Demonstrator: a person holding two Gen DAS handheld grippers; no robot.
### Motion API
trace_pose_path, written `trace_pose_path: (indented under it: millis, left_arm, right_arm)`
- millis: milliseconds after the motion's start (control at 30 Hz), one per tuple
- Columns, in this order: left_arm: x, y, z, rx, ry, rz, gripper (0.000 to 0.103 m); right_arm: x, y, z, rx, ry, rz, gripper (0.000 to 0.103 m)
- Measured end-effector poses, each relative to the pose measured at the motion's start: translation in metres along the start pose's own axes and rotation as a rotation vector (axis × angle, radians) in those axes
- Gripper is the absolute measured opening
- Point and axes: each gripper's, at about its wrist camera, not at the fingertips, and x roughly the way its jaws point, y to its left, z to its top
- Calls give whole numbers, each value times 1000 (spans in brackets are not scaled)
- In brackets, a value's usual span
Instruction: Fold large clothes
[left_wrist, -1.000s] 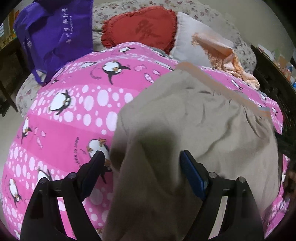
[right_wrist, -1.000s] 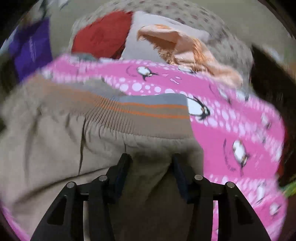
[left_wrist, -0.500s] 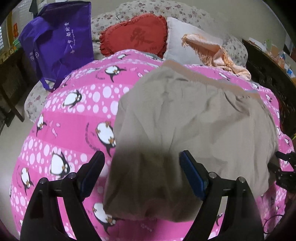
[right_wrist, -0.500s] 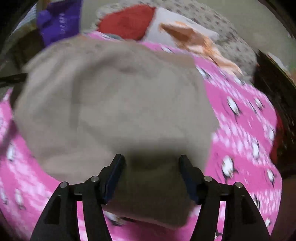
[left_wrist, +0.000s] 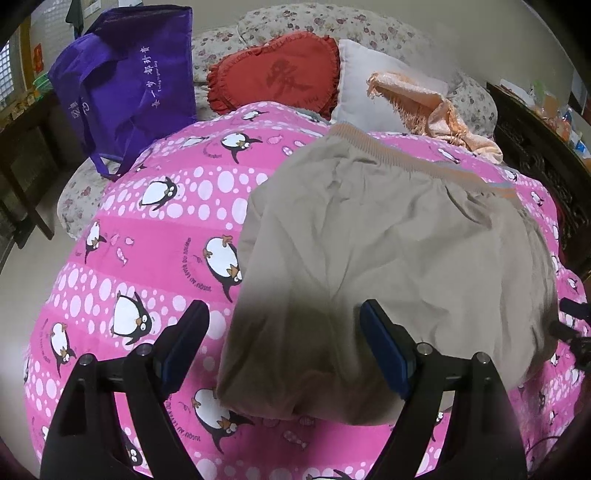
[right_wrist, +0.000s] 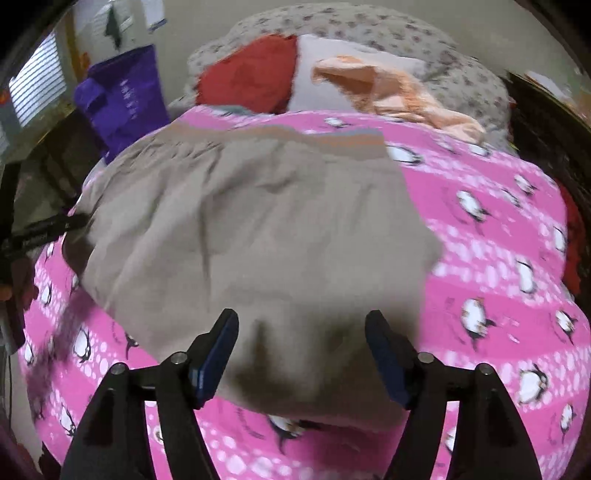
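Observation:
A beige garment (left_wrist: 388, 240) with a ribbed, orange-striped waistband (left_wrist: 406, 158) lies folded on a pink penguin blanket (left_wrist: 147, 240). My left gripper (left_wrist: 282, 314) hovers over the garment's near left part, open, its blue pads clear of the cloth. In the right wrist view the same garment (right_wrist: 258, 229) spreads out ahead. My right gripper (right_wrist: 302, 321) hangs above its near edge with the jaws opening, the cloth lying below and nothing pressed between the pads. The left gripper's dark finger (right_wrist: 40, 232) shows at the far left edge.
At the head of the bed sit a purple tote bag (left_wrist: 129, 81), a red heart cushion (left_wrist: 280, 74), a white pillow (left_wrist: 362, 85) and a peach fringed scarf (left_wrist: 436, 110). Dark wooden furniture (left_wrist: 535, 147) runs along the right side. The blanket falls away at the left.
Both grippers have drawn back toward the near edge, so more of the garment shows. The right jaws have widened and no longer grip the cloth. The garment lies still.

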Motion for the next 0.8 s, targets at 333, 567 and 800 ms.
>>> trace_pose_path:
  millis: [333,567,800]
  left_arm:
    - [8,7,-6,-2,32,23,84]
    - [4,13,-6,-36,35,8,84]
    - [0,13,-7,-31,29,11,84]
  right_arm:
    - [42,-2,-15,-26,64,-85,73]
    - [8,-22,-20,67,61,-56,74]
    - [-17,-3,-16,63,9,3,76]
